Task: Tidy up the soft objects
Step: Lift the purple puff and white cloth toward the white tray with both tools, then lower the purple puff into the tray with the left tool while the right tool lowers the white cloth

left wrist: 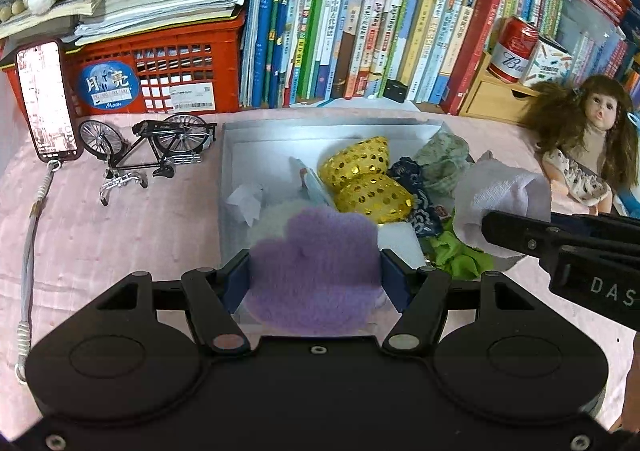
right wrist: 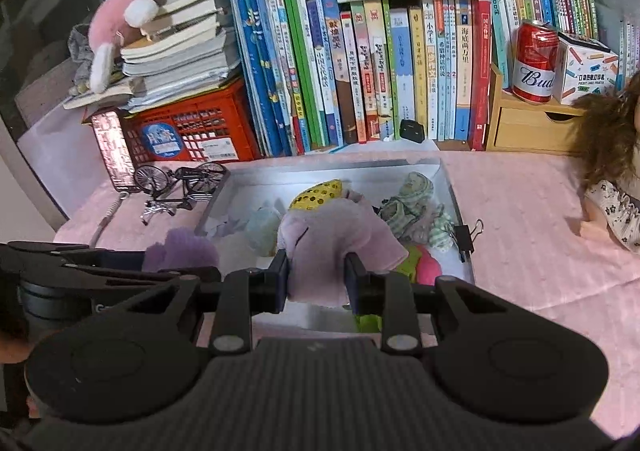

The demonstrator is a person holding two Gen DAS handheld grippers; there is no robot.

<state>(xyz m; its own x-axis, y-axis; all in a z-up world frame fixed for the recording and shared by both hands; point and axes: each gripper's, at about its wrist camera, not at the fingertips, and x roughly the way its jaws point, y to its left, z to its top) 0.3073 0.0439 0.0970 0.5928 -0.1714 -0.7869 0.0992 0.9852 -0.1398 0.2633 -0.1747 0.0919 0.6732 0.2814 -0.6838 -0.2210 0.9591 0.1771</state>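
Two loads: both tongs carry something over the near edge of the white box (left wrist: 320, 127) at once
Left tongs (left wrist: 314, 277): set about half open, pads pressed into a fuzzy purple puff (left wrist: 316, 267), so it looks gripped
Right tongs (right wrist: 316, 275): nearly closed, pinching a pale towelling cloth (right wrist: 340, 239) that bunches up above the pads
Where things sit: box on the pink bench (left wrist: 100, 235), already holding a gold sequinned piece (left wrist: 364, 175), a dark patterned cloth (left wrist: 416, 191), a green striped cloth (left wrist: 444, 159) and a lime green scrap (left wrist: 460, 255)
Risk, crowding: right tongs cross in close on the right of the left one; a bump there could knock a grip loose
Risk, snagging: hanging cloth may drag the lime scrap or the dark cloth out over the right wall
Risk, soft grip: puff is springy and could slip out on the near side of the box
Risk, clip: a black binder clip (right wrist: 466, 239) sits on the right wall and could catch fabric
Risk, neighbours: model bicycle (left wrist: 148, 151) stands just left of the box, doll (left wrist: 588, 147) at far right; a wide swing could topple either
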